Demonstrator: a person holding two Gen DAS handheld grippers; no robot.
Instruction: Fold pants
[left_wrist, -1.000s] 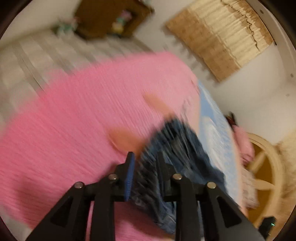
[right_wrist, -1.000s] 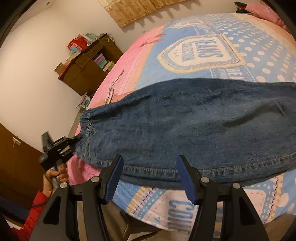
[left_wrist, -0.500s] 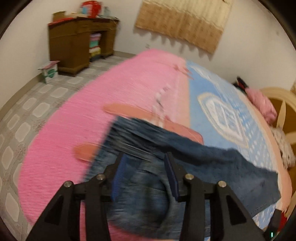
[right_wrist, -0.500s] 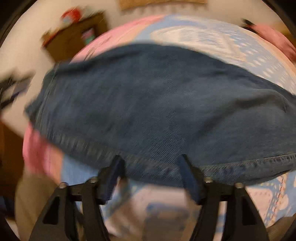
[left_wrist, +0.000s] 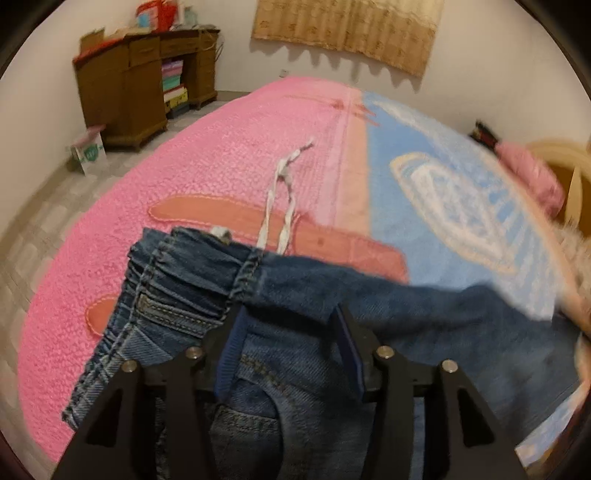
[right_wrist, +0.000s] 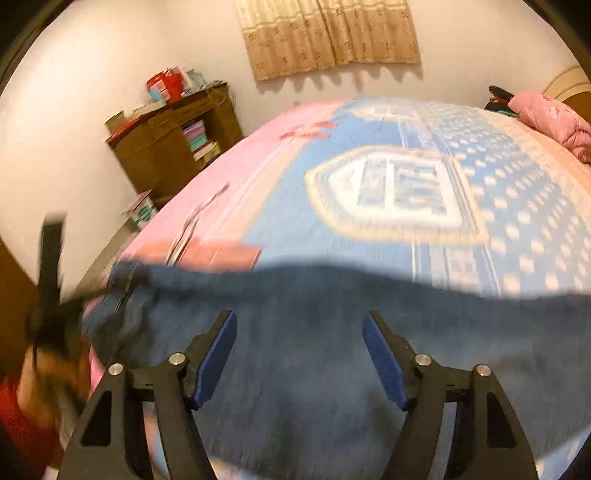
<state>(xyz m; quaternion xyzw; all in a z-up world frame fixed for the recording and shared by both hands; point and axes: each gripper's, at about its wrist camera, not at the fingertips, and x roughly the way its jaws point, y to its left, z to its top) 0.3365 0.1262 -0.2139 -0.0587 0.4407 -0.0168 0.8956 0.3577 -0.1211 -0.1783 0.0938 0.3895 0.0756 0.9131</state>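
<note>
The blue denim pants (left_wrist: 424, 314) lie across the pink and blue bed cover (left_wrist: 229, 147). Their gathered waistband (left_wrist: 173, 291) is at the left, and the white drawstring (left_wrist: 284, 192) trails over the pink part. My left gripper (left_wrist: 289, 314) hovers over the waist area. Its jaws are opening, with denim below them and no pad pressing on it. In the right wrist view the pants (right_wrist: 314, 369) are blurred. My right gripper (right_wrist: 300, 317) stands wide over the leg, jaws closing, gripping nothing. A hand (right_wrist: 44, 373) holds the left gripper (right_wrist: 51, 266) at the far left.
A brown wooden cabinet (left_wrist: 140, 81) with books stands against the far wall, and a small box (left_wrist: 88, 153) sits on the tiled floor beside it. A pink quilted bundle (left_wrist: 528, 173) lies near the pale headboard (left_wrist: 576, 173). A beige curtain (left_wrist: 351, 29) hangs on the wall.
My left gripper has let go of the waistband, which now rests on the bed, and its view has rolled level. My right gripper has shifted from the pants' near edge to over the leg.
</note>
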